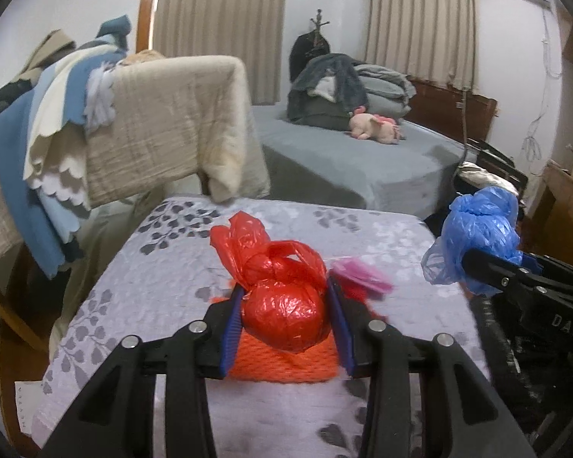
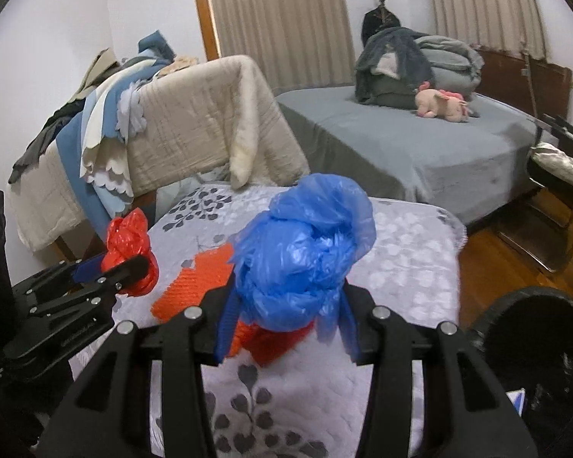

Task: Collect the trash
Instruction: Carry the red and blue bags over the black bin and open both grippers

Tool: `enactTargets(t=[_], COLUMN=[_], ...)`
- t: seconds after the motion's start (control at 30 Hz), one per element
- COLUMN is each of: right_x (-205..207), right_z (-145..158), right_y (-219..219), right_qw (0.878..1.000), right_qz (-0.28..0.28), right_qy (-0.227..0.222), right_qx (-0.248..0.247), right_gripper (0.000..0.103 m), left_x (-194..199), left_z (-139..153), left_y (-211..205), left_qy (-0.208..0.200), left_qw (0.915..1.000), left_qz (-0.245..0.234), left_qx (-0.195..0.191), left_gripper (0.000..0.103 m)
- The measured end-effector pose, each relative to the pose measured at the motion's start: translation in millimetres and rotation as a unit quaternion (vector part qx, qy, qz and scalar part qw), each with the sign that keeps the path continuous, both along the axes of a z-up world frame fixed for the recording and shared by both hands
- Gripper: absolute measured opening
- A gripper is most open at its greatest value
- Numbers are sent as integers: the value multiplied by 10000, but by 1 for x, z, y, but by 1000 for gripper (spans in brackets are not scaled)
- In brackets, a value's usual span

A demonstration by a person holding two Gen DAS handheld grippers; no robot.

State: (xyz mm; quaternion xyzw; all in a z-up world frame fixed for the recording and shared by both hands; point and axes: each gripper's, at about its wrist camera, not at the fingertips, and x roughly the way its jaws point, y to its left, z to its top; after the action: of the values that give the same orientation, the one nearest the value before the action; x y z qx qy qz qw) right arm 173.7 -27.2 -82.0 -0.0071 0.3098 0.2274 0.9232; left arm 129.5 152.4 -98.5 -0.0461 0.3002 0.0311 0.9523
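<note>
Two hand-held grippers hover above a small table draped in a grey leaf-print quilt (image 1: 164, 267), each clamped on a knotted plastic bag of trash. The left gripper (image 1: 286, 316) pinches a tied red bag (image 1: 282, 309) between its blue pads (image 1: 231, 328); the bag's round, stuffed belly bulges between the fingers while its knot and loose ears stand up above them. What fills it cannot be seen through the plastic. The right gripper (image 2: 286, 324) grips a crumpled blue bag (image 2: 301, 252), bunched shut at the top, its contents likewise hidden. Beneath both bags lies an orange mesh net (image 2: 195, 282) flat on the quilt, with a scrap of pink wrapper (image 1: 363, 274) just beside it, blurred in the left view. At the lower right of the right view sits a dark round bin (image 2: 534, 343), its inside too dark to read. Behind the table are a chair heaped with blankets (image 1: 164, 114) and a grey bed (image 2: 420, 152) carrying folded bedding and a pink plush toy (image 2: 443, 103).
</note>
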Motion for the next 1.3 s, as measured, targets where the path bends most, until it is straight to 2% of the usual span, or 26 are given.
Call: enactTargets(t=[0.37,0.73,1.3], right_x=[-39,-72,-119], right_z=[19,29,21], right_y=[-65,-127,-227], right_qw=[9984,9933,9739], right_qz=[-545,-1102,-2238], right_qy=[-160,-321,-325], right_qx=[-53,-99,-218], right_gripper=[43,43,43], left_x=[-15,-32,-39], left_z=[22,37,44], left_y=[-68,-131,-213], left_qy=[-113,-247,-298], left_qw=[9979,9920,9774], left_qz=[-637,-1239,-2092], left_qx=[15,28,-38], left_gripper=[41,41,41])
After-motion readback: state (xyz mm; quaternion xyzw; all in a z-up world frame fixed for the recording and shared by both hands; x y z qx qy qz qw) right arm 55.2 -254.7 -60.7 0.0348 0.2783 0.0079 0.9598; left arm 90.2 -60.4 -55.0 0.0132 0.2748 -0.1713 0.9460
